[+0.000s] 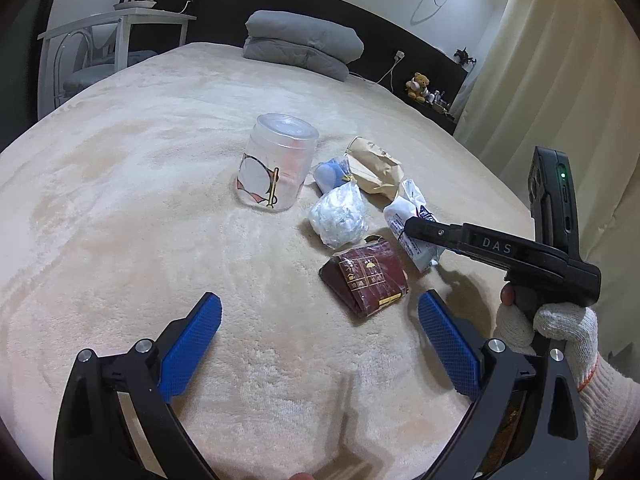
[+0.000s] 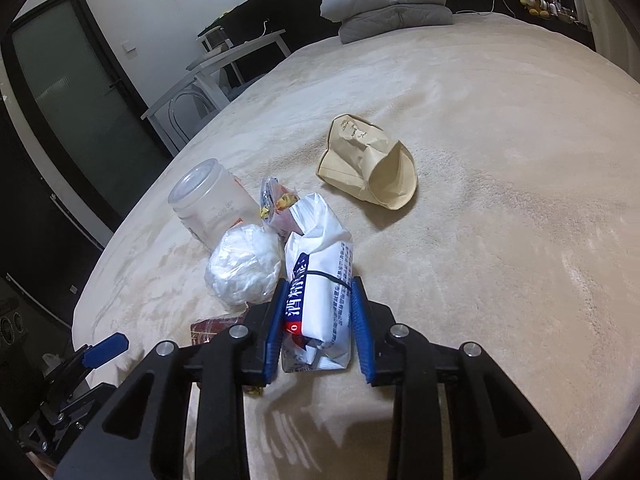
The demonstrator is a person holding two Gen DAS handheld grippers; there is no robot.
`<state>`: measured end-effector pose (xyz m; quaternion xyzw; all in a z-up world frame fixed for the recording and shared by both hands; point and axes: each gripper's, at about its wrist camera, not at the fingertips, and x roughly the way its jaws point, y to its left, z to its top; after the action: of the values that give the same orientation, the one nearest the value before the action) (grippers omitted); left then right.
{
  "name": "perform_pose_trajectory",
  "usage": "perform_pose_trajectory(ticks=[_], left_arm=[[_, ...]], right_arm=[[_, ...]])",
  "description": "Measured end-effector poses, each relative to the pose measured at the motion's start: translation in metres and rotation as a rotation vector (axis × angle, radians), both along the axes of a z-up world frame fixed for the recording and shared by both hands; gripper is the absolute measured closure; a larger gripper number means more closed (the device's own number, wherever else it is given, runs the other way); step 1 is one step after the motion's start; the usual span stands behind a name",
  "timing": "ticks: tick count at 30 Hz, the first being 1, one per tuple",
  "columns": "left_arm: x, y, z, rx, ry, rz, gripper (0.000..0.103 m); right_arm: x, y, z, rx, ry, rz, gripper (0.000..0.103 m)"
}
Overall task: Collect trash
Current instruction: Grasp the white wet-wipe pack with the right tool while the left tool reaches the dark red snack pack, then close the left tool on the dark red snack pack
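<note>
Nearest to me, my right gripper (image 2: 316, 322) has its blue pads on either side of a white printed packet (image 2: 320, 280) bound with a thin black band. The jaws look pressed against its sides, grasping it at the end nearest the camera, while the rest of the packet sticks out ahead. It seems to rest on the cream bedspread (image 2: 500, 260).

To do this well, I judge I should keep the squeeze firm but gentle, since the soft wrapper may slip or fold, then lift straight up before swinging away.

My left gripper (image 1: 320, 344) hangs spread wide and holds nothing; a dark red wrapper (image 1: 366, 278) lies just ahead, between its fingertips' lines.

Left of the right jaws sits a crumpled white plastic ball (image 2: 244, 268). Beyond it stands a clear plastic jar (image 2: 210, 208), upside down; I take it as the likely bin. Farther ahead, to the right, lies a brown paper bag (image 2: 368, 164).
</note>
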<state>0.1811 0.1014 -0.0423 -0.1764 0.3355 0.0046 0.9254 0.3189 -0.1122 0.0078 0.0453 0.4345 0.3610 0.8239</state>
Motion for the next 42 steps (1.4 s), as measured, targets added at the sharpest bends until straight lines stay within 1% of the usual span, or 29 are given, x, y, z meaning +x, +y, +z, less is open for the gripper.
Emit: perform_pose_trajectory(ticks=[5, 9, 18, 23, 27, 30, 31, 32, 33, 35, 37, 42], left_arm=[[0.009, -0.012, 0.001, -0.004, 0.007, -0.011, 0.007], [0.018, -0.022, -0.002, -0.003, 0.028, -0.009, 0.007], [0.041, -0.041, -0.007, -0.003, 0.055, 0.017, 0.007], [0.057, -0.051, -0.013, 0.033, 0.084, 0.076, 0.007], [0.068, -0.061, -0.014, 0.074, 0.078, 0.097, 0.007], [0.08, -0.065, -0.025, 0.09, 0.134, 0.115, 0.007], [0.082, -0.065, -0.028, 0.086, 0.15, 0.127, 0.008], [0.084, -0.065, -0.03, 0.086, 0.159, 0.138, 0.014], [0.085, -0.065, -0.032, 0.098, 0.168, 0.153, 0.018], [0.086, -0.063, -0.033, 0.105, 0.174, 0.176, 0.031], [0.085, -0.06, -0.034, 0.095, 0.172, 0.182, 0.031], [0.078, -0.059, -0.032, 0.094, 0.161, 0.161, 0.032]], right_arm=[[-0.01, -0.019, 0.011, 0.016, -0.024, -0.003, 0.071], [-0.019, -0.036, 0.016, 0.013, -0.043, -0.005, 0.071], [-0.029, -0.067, 0.023, 0.019, -0.061, -0.009, 0.071], [-0.032, -0.083, 0.026, 0.037, -0.064, -0.018, 0.071], [-0.034, -0.092, 0.026, 0.033, -0.062, -0.021, 0.071], [-0.034, -0.098, 0.025, 0.032, -0.061, -0.023, 0.071], [-0.033, -0.099, 0.025, 0.031, -0.061, -0.025, 0.071], [-0.033, -0.1, 0.025, 0.03, -0.06, -0.025, 0.071], [-0.032, -0.1, 0.025, 0.03, -0.058, -0.026, 0.071], [-0.032, -0.101, 0.025, 0.031, -0.058, -0.027, 0.071], [-0.032, -0.101, 0.025, 0.032, -0.058, -0.026, 0.071], [-0.031, -0.1, 0.024, 0.026, -0.062, -0.023, 0.071]])
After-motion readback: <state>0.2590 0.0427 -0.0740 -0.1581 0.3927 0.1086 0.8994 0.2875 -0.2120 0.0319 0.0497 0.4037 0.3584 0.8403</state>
